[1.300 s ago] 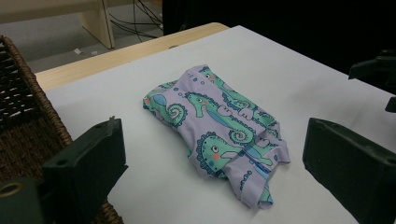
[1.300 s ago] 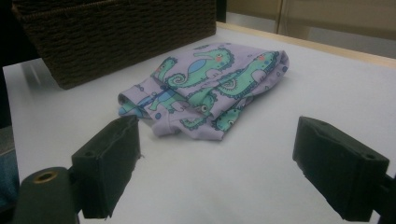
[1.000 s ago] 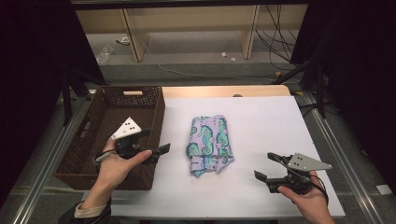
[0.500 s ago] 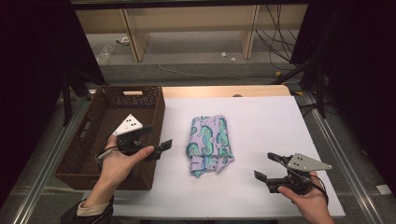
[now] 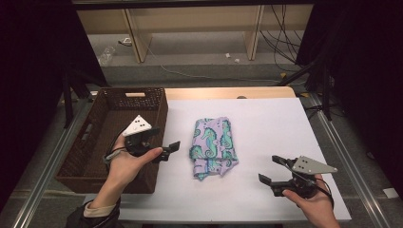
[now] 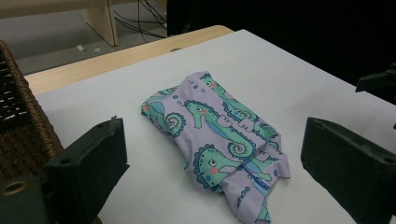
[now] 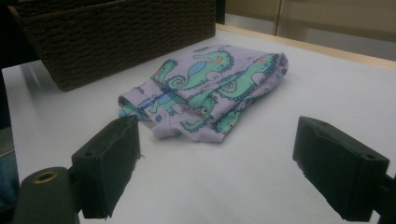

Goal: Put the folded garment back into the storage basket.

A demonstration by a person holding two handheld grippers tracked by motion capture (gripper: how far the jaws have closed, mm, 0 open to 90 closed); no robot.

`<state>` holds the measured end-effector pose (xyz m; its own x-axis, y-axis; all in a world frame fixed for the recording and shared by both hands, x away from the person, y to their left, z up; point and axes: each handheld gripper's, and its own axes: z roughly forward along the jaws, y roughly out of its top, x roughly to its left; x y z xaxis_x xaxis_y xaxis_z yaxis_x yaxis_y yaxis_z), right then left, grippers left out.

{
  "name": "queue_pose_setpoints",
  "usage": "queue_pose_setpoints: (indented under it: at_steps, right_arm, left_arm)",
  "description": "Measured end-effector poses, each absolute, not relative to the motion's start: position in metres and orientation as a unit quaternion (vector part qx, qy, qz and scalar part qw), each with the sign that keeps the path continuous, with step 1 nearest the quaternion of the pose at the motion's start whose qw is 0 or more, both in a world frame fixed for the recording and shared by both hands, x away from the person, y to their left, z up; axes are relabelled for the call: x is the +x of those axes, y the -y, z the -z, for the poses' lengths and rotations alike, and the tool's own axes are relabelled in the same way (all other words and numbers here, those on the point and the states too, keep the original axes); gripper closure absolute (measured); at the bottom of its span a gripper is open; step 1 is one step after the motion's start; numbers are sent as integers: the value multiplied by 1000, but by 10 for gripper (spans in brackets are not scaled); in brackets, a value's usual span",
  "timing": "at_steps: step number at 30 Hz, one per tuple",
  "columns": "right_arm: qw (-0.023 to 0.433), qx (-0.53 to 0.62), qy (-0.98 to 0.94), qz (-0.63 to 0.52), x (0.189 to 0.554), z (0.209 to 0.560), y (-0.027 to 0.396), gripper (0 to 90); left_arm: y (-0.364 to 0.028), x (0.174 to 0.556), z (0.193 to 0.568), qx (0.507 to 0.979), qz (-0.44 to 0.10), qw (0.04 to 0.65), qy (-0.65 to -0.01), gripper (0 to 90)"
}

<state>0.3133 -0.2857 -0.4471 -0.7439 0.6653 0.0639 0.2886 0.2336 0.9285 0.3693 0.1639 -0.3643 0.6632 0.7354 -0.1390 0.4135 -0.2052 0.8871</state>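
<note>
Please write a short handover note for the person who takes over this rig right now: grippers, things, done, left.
Left gripper: open, holding nothing, at the basket's right wall, pointing at the cloth.
Right gripper: open, holding nothing, low over the table to the right of the cloth.
Folded seahorse cloth: flat on the white table, touched by neither gripper.
Wicker basket: on the left, no cloth inside.
Done: folding, apparently. Left: probably grasp the cloth and move it to the basket.

surface: white table [image 5: 266,118] | on it: folded seahorse cloth [image 5: 213,147], centre | brown wicker basket [image 5: 97,142], left edge
</note>
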Motion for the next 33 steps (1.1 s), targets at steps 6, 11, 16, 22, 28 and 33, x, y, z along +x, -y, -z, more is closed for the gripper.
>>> queue_pose_setpoints:
  at_steps: [6,11,16,22,28,33]
  right_arm:
    - [176,311,-766,-535,313,447,286,159]
    - [176,311,-765,-535,313,447,286,159]
    - [177,311,-766,-534,313,447,286,159]
    - [175,312,-766,-534,313,447,286,159]
    - [177,311,-766,-534,313,447,286,159]
    - [177,311,-767,-532,313,447,286,159]
  left_arm:
    - [-159,371,364,762,-159,502,-377,70]
    - [-157,373,363,762,-160,497,-382,70]
    - [-153,374,362,763,-158,499,-380,71]
    - [-150,375,362,764,-157,499,-378,76]
    - [-146,376,361,764,-159,496,-380,82]
    - [-145,377,361,764,-158,496,-380,86]
